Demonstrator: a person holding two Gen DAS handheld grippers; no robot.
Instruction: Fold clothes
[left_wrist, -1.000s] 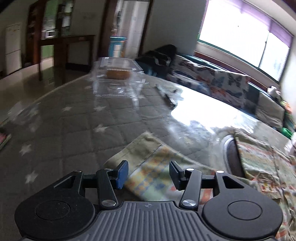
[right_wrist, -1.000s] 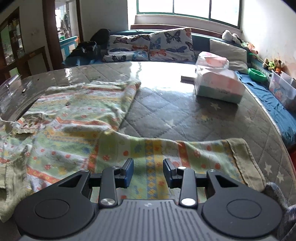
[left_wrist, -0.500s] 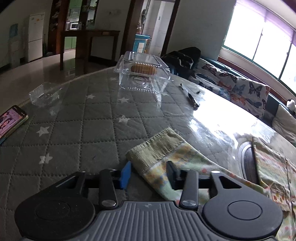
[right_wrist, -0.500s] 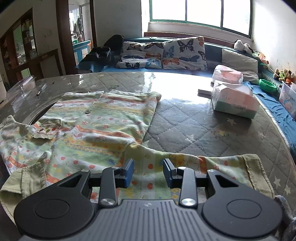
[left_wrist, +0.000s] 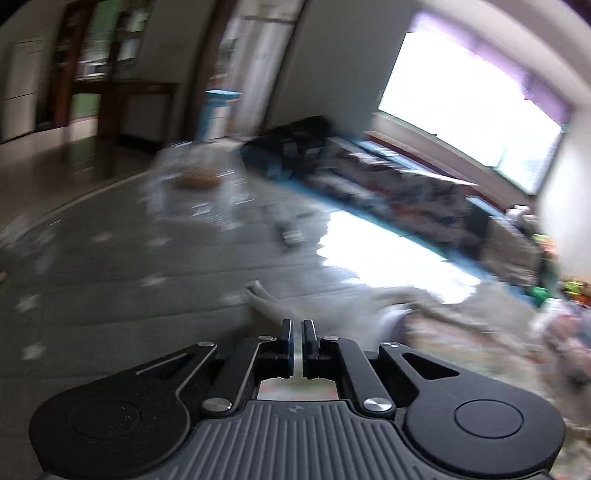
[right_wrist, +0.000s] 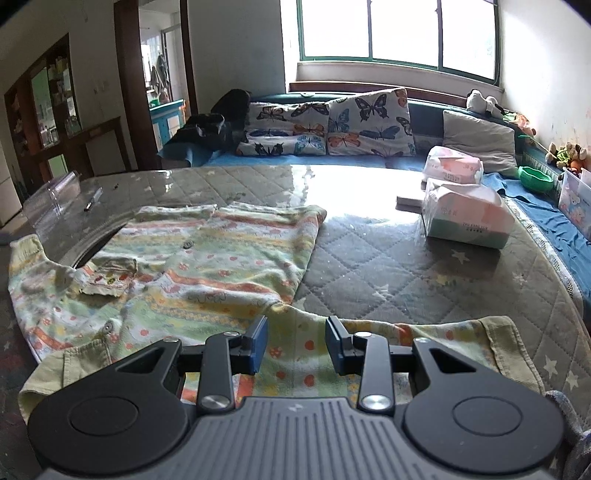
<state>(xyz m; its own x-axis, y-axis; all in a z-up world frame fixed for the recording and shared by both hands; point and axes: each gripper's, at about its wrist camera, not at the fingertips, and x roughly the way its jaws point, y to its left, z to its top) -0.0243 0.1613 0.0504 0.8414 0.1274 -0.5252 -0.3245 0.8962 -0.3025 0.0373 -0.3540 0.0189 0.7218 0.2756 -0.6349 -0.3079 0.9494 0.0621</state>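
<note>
Comparing the current left wrist view with those of a second before, the principal change is at the left gripper (left_wrist: 297, 332): its jaws, previously well apart over the sleeve cuff, now stand nearly together. A pale fold of cloth, the left sleeve (left_wrist: 266, 299), rises just beyond the tips. The view is heavily blurred, so whether fabric is actually pinched cannot be confirmed by sight; the cloth lying at the tips suggests that it is. The blur and the changed framing indicate that this hand is in motion, apparently lifting.

Right gripper (right_wrist: 295, 341): jaws part-open, moderately narrow, nothing held. It hovers just above the right sleeve (right_wrist: 424, 332), which lies flat across the near edge of the table (right_wrist: 388, 266). Its stance is unchanged from the earlier views.

Garment: the patterned shirt (right_wrist: 207, 266) is spread face-up on the table, body towards the left of the right wrist view, hem towards the window. No fold is yet visible in the body.

Farther off: two tissue packs (right_wrist: 461, 210) sit well apart from the shirt on the right, and a clear plastic box (right_wrist: 51, 199) stands at the far left edge.

Assessment: the first sleeve fold appears to be starting on the left side only. Risk: a thin pinch may slip during the carry.
</note>
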